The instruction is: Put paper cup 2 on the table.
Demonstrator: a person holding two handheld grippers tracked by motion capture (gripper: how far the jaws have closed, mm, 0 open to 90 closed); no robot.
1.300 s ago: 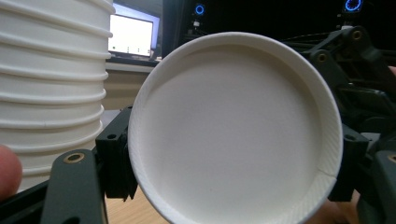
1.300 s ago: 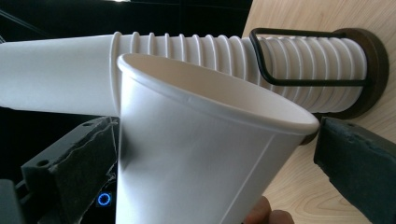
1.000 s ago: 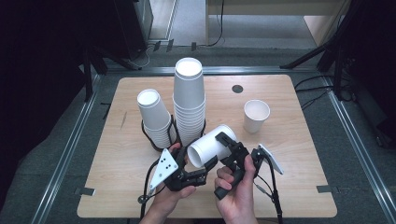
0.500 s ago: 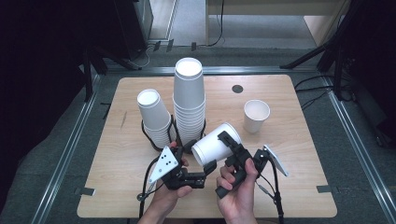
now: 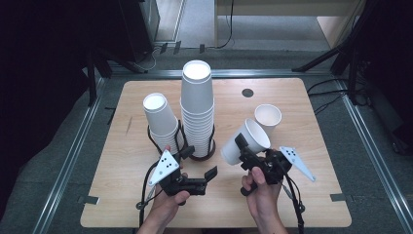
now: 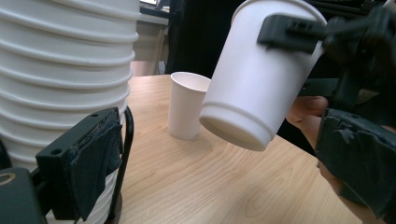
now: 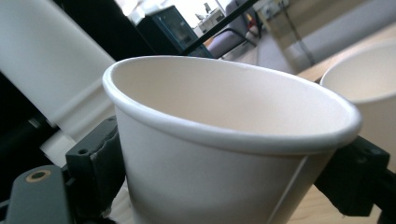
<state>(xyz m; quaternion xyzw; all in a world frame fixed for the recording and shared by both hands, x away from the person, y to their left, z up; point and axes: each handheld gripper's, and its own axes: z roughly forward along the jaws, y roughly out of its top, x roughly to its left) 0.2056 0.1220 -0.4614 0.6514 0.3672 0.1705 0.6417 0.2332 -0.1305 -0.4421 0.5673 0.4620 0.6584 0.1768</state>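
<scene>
A white paper cup [image 5: 246, 140] hangs tilted above the table, mouth up and to the right. My right gripper [image 5: 247, 149] is shut on its wall just under the rim, and the right gripper view has the cup [image 7: 224, 140] wedged between both jaws. My left gripper [image 5: 199, 162] sits lower left of it, open, its jaws having just been opening with nothing between them. In the left gripper view the cup [image 6: 261, 79] hangs ahead, clear of the pads [image 6: 93, 163].
A tall stack of cups [image 5: 197, 109] and a shorter stack [image 5: 159, 119] stand upside down in a black wire holder [image 5: 181, 130] at mid table. One upright cup [image 5: 268, 117] stands right of them. A dark round hole [image 5: 248, 92] lies at the back.
The left gripper let go of the cup and opened wide. The right gripper closed on the cup, which shifted a little right and now hangs from it alone.
</scene>
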